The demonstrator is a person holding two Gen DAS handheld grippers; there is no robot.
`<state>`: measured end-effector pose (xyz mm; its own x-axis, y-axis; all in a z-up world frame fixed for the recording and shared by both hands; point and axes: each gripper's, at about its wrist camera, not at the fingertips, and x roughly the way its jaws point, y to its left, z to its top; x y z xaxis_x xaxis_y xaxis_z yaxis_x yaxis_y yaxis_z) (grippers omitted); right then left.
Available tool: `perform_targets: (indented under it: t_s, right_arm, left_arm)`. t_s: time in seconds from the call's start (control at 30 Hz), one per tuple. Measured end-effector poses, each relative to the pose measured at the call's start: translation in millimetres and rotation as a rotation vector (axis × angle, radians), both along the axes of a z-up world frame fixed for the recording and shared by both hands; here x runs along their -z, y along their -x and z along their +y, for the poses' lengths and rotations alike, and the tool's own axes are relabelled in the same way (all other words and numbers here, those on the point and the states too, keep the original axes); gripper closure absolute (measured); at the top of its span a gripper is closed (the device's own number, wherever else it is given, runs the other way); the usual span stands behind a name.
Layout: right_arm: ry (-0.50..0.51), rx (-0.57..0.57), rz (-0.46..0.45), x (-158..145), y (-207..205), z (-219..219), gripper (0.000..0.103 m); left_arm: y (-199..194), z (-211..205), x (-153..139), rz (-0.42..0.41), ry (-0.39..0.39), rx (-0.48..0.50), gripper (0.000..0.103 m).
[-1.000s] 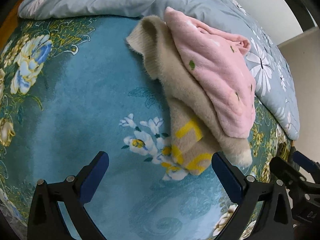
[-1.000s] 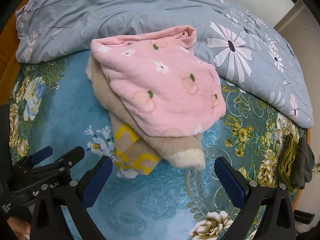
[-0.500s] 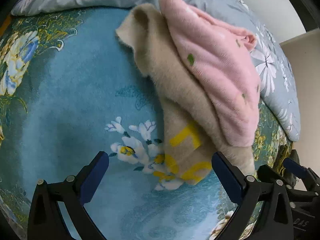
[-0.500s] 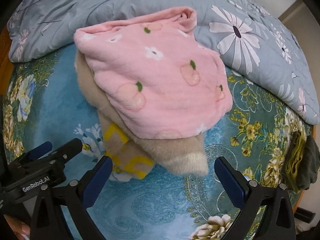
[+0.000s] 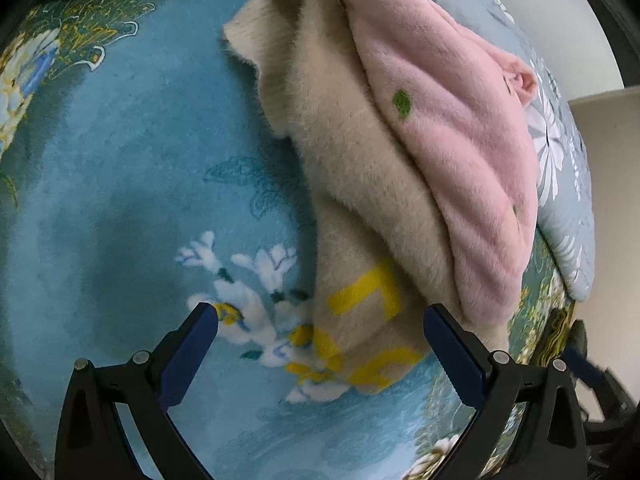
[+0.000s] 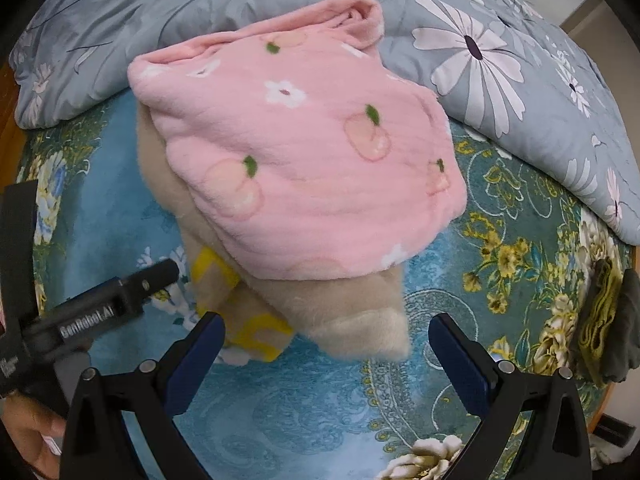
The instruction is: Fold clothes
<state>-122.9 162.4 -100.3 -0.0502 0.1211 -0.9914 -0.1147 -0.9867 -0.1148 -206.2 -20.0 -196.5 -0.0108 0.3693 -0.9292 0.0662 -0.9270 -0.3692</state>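
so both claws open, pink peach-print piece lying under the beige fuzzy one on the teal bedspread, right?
Not quite: the order is reversed. The right wrist view shows the pink peach-print piece lying on top of the beige fuzzy one, which sticks out beneath it. The rest holds: left claw and right claw are both open, and the pile sits on the teal bedspread.

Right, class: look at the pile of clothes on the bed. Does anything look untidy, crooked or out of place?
Yes. The pink top lies skewed over the beige sweater, whose corners stick out unevenly beneath it. A dark olive garment also sits alone at the bed's right edge, away from the pile.
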Motion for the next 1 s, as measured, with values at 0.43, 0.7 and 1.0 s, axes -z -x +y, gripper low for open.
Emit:
perform_targets:
  t_s: [0.43,0.7,1.0]
  right_arm:
    - [0.053,0.13,-0.001,-9.3,-68.1,33.2,0.0]
    - [0.036,0.184,0.013,-32.8,-94.9,47.7,0.0]
    - [0.087,0.213,0.103,-67.0,-102.7,34.4,0.0]
  left_arm:
    - [36.3,-11.2,40.4,-0.131,-0.285,-0.409,0.055]
    - [38.9,11.4,-21.6,0.028,-0.27,-0.294,0.088]
    - [24.3,53.5,-218.7,0.491,-0.377,0.01,0.09]
